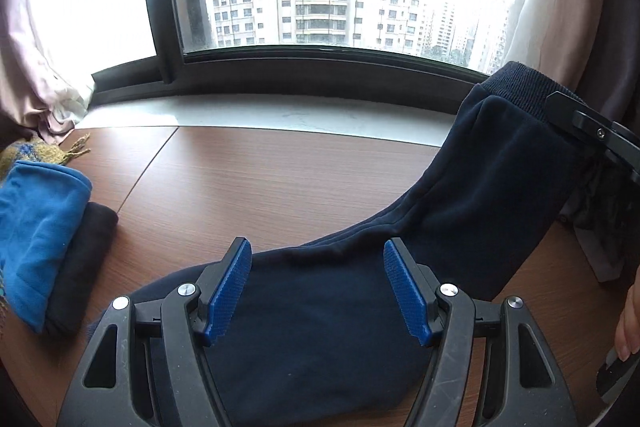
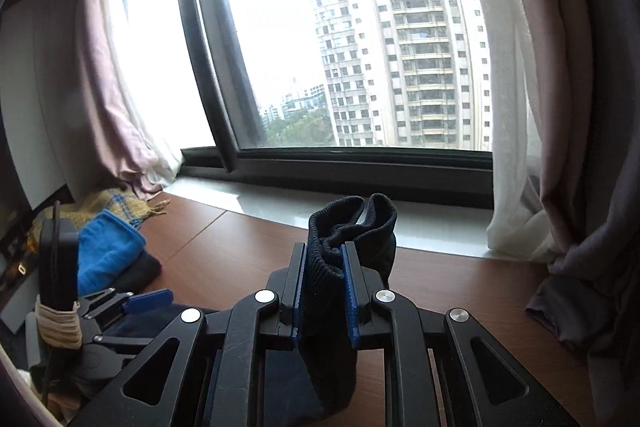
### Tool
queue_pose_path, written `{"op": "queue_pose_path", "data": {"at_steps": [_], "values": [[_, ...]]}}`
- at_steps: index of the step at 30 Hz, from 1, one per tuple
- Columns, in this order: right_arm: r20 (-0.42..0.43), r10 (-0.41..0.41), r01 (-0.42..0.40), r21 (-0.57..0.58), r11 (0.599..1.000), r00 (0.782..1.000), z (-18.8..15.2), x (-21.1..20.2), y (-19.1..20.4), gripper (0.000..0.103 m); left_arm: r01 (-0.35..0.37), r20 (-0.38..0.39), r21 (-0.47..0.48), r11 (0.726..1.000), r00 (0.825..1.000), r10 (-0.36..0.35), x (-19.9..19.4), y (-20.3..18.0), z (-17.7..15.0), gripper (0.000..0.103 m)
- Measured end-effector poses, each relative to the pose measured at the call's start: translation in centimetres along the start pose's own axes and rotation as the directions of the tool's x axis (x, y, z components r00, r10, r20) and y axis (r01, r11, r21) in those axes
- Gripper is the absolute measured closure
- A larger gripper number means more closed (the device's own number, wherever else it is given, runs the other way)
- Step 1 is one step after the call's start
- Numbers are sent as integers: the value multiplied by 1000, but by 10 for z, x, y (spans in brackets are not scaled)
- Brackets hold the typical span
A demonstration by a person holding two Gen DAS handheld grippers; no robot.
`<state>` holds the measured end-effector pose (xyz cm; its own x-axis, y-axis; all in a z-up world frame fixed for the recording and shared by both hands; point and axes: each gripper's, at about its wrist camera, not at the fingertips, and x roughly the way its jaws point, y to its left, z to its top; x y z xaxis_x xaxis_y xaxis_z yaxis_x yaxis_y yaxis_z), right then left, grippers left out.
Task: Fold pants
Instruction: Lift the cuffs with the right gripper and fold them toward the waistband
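Note:
Dark navy pants [image 1: 480,187] lie across the brown wooden table [image 1: 260,187], and one end rises to the upper right. That end is a ribbed band [image 2: 352,223], and my right gripper [image 2: 324,267] is shut on it and holds it above the table. In the left wrist view the same right gripper [image 1: 560,107] shows at the right edge with the band pinched. My left gripper [image 1: 318,287] hovers over the flat part of the pants, open, with nothing pinched between its blue pads [image 1: 230,291]. One of those left pads [image 2: 148,301] also shows in the right wrist view.
A folded blue cloth [image 1: 36,227] lies on a dark folded garment [image 1: 84,267] at the table's left, with a yellow plaid scarf [image 1: 32,153] behind. A white sill [image 1: 280,115] and window run along the back. Curtains hang at both sides; grey cloth [image 2: 580,307] rests at right.

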<state>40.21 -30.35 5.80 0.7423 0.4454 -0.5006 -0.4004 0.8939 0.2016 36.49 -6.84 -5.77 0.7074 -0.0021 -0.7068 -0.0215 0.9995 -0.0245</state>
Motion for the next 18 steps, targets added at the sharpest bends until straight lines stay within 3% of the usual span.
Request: {"op": "queue_pose_path", "data": {"at_steps": [10,18], "values": [[-10,113,-113,-178,977,994,2,-7,101,85,-60,-2,-99,993,998,60,-36,67,-33,35],[-55,157,-166,-261,951,986,-12,4,172,85,-105,-20,-141,984,994,103,-64,124,-61,35]]}}
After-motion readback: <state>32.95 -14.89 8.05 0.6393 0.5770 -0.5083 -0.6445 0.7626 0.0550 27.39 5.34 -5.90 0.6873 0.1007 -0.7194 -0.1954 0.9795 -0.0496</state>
